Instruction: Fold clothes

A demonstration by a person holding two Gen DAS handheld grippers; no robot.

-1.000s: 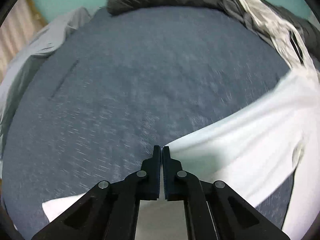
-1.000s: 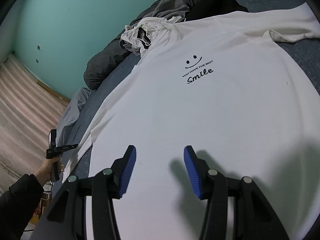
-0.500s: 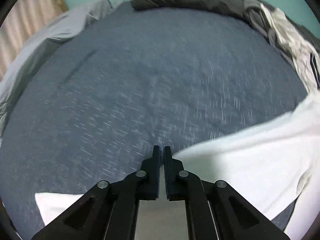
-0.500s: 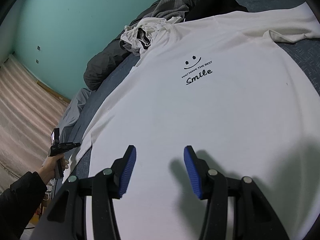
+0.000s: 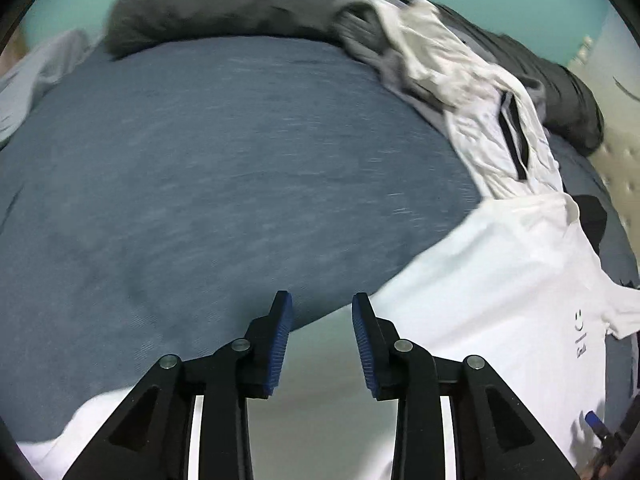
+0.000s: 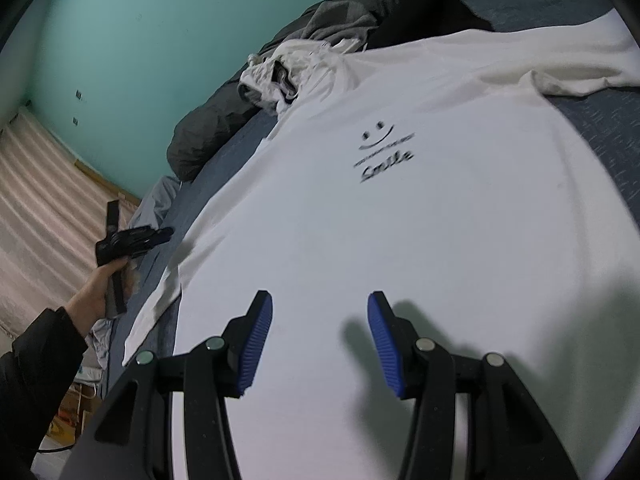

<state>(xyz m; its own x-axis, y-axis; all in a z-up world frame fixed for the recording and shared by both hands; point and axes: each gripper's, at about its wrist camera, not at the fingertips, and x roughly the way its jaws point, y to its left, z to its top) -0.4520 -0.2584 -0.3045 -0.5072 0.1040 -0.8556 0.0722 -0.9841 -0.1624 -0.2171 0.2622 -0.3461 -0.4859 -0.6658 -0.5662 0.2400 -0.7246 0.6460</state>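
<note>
A white T-shirt (image 6: 400,240) with a black smile print (image 6: 380,152) lies spread flat on the blue bed cover. It also shows in the left wrist view (image 5: 500,300). My right gripper (image 6: 320,320) is open and empty, hovering just above the shirt's lower body. My left gripper (image 5: 322,320) is open and empty over the shirt's left edge, where white cloth meets the blue cover (image 5: 200,200). In the right wrist view the left gripper (image 6: 132,240) shows in the person's hand beside the shirt's sleeve.
A crumpled pile of white and grey clothes (image 5: 460,80) lies at the head of the bed, by a dark grey duvet (image 5: 220,0). The pile also shows in the right wrist view (image 6: 280,76). A teal wall (image 6: 160,40) and a pale curtain (image 6: 40,200) stand beyond the bed.
My left gripper was shut on the shirt's edge and has opened and let it go. It has swung to face more of the shirt. The right gripper has barely moved.
</note>
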